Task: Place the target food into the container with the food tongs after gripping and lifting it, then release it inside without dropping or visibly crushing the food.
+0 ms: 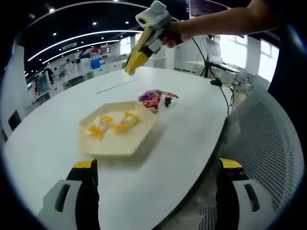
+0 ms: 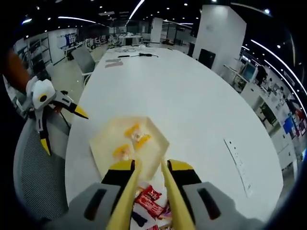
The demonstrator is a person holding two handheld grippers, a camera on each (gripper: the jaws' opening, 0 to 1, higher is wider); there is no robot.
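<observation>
Black-and-yellow jaws of the left gripper rise at 7 and 5 o'clock in the left gripper view, spread wide with nothing between them. They hang over the near edge of the big white table. Just beyond them, toward 12 o'clock, sits the cream six-sided tray, and on its far half lie two pieces of yellow-and-white food, side by side. At the tray's 1 o'clock corner, just beside its rim, is a small heap of red and purple snack packets on the bare tabletop. At 3 o'clock a grey mesh chair stands against the table edge.

Farther off, near 12 o'clock, a hand holds the right gripper in the air above the table, well apart from the tray, its yellow tips pointing down and drawn close together; nothing shows between them.

From the right gripper view, the right gripper's own long yellow jaws rise from 6 o'clock, a narrow gap between the tips, holding nothing. Their tips overlap the tray's near edge; the food lies just past them at 12 o'clock, and the packets show between the jaws lower down. At 9 o'clock the left gripper hangs wide open beside the table edge.
</observation>
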